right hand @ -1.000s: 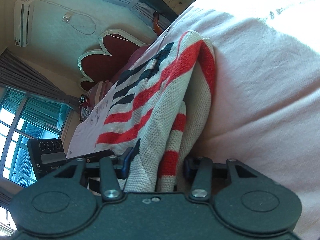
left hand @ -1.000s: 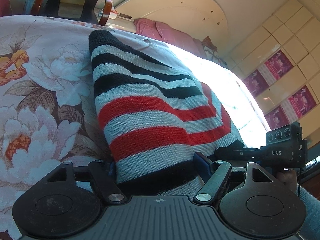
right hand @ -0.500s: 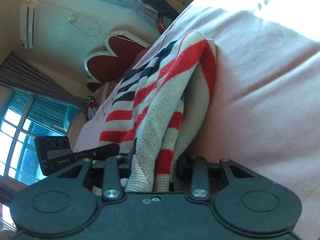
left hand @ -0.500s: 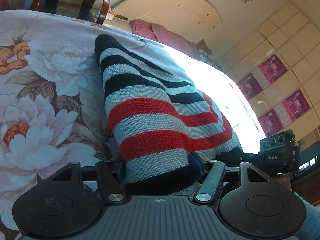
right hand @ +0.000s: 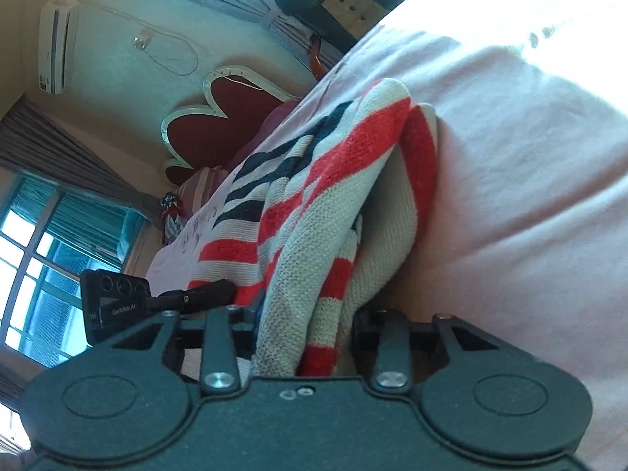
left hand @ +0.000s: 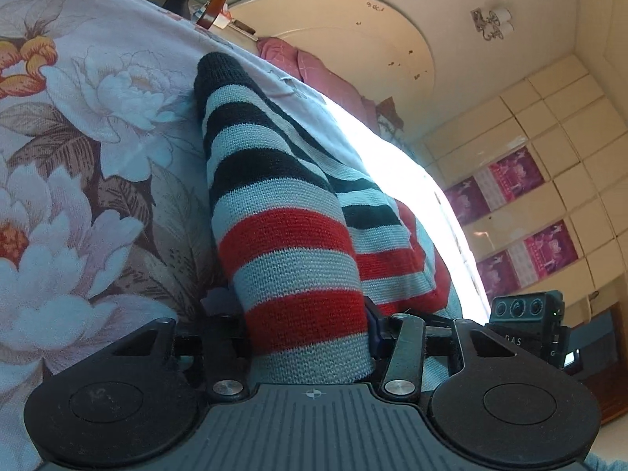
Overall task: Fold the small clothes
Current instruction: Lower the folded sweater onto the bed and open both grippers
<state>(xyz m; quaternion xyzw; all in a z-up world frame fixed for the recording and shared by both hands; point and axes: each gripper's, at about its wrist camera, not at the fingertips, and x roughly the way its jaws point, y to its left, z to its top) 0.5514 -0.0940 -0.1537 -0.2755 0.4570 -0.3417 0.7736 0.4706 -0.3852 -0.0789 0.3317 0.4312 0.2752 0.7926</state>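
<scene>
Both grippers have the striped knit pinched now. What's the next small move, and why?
Probably lift both together: the left gripper, whose jaws just closed, and right gripper each clamp bunched striped sweater, the rest still lying on the bedspread.

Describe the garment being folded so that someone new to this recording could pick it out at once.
Start from the bed with the floral sheet that fills the left wrist view. On it lies one knitted striped sweater, its near end bunched between the fingers of the left claw and the right claw. Its bands of red, black and pale grey set it apart from the flowered sheet and the pink pillows behind.
</scene>
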